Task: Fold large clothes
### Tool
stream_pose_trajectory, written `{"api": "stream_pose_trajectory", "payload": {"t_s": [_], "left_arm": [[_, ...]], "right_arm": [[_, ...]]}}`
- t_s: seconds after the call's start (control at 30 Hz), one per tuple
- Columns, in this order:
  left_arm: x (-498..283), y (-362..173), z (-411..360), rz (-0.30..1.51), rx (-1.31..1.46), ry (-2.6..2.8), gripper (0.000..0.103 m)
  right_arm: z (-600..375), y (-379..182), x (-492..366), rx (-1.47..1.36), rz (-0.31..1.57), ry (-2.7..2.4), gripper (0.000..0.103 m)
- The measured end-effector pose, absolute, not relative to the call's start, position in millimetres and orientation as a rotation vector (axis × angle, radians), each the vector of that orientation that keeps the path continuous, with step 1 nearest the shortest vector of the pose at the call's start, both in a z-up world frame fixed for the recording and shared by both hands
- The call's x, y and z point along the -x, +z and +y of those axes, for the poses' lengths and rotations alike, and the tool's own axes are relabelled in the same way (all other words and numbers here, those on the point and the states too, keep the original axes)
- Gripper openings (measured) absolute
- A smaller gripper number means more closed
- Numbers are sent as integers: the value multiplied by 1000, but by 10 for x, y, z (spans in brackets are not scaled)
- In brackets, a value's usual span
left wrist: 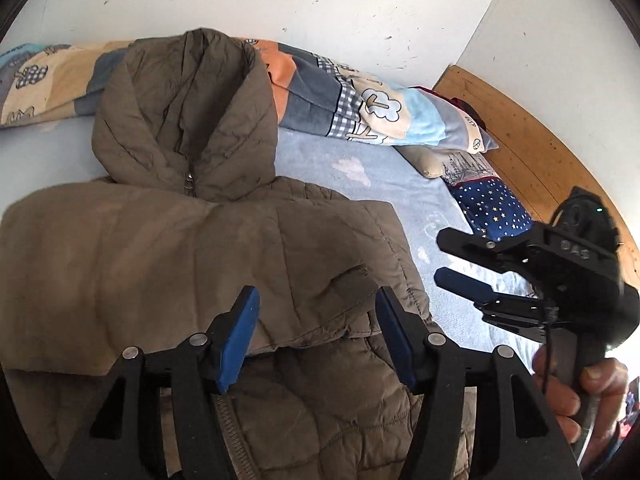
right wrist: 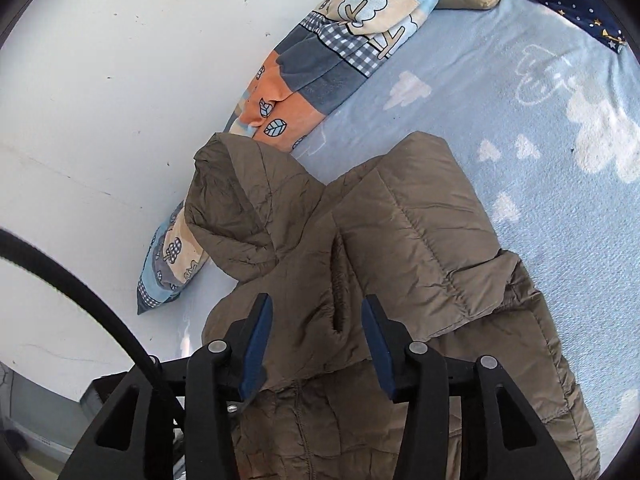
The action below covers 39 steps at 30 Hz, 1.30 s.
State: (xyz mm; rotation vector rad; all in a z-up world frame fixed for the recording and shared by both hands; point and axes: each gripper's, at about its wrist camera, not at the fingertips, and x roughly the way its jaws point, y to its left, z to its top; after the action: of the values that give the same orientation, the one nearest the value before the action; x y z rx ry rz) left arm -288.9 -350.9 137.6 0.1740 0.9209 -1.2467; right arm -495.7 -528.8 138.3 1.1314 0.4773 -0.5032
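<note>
Brown quilted jacket (left wrist: pixel 168 248) flat on bed (left wrist: pixel 360 176), sleeves crossed inward for folding; left hand-held gripper (left wrist: pixel 316 332) and right hand-held gripper (right wrist: pixel 316 344) wide open, holding nothing.

Left gripper (left wrist: pixel 316 336), right gripper (right wrist: pixel 316 344): black plastic frames, blue pads on fingers (left wrist: pixel 238 340), silver screws. Bare-skinned hand (left wrist: pixel 576 392) on right grip; thin black cable.

jacket (left wrist: pixel 168 248) hem (bottom edge) cut off

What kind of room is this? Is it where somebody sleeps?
Most likely a bedroom. The brown jacket lies on a bed with a light blue cloud sheet, a patchwork blanket along the white wall, and a wooden headboard.
</note>
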Motion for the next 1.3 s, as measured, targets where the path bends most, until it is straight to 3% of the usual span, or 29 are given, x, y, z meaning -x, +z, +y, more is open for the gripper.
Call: {"api": "stream_pose_trajectory", "payload": {"t_s": [0.17, 0.33, 0.63, 0.67, 0.73, 0.8, 0.87, 0.97, 1.13, 1.3], "left_arm": [[2505, 1565, -2787, 975, -138, -1100, 68], [1569, 1174, -1894, 1158, 238, -880, 68], [1094, 772, -1494, 1353, 493, -855, 67], [1106, 728, -1509, 1374, 502, -860, 67], [1118, 675, -1545, 1398, 514, -863, 67], [1113, 679, -1603, 1374, 499, -856, 67], [1081, 636, -1685, 1341, 484, -845, 67], [1057, 569, -1735, 1291, 484, -797, 66], [1085, 617, -1853, 1241, 429, -825, 50], [1048, 528, -1893, 1246, 389, -755, 47]], "right_arm": [[-5249, 1242, 4828, -1145, 511, -493, 57], [-5235, 1004, 4710, -1191, 557, -520, 58], [-5125, 782, 4456, -1174, 595, -531, 59], [-5126, 765, 4429, -1173, 594, -530, 58], [-5115, 759, 4382, -1162, 592, -514, 46], [-5104, 766, 4340, -1143, 592, -515, 28], [-5095, 777, 4308, -1123, 590, -510, 23], [-5089, 868, 4335, -1091, 573, -523, 19], [-5166, 1193, 4565, -1008, 492, -598, 18], [-5259, 874, 4526, -1063, 612, -631, 18]]}}
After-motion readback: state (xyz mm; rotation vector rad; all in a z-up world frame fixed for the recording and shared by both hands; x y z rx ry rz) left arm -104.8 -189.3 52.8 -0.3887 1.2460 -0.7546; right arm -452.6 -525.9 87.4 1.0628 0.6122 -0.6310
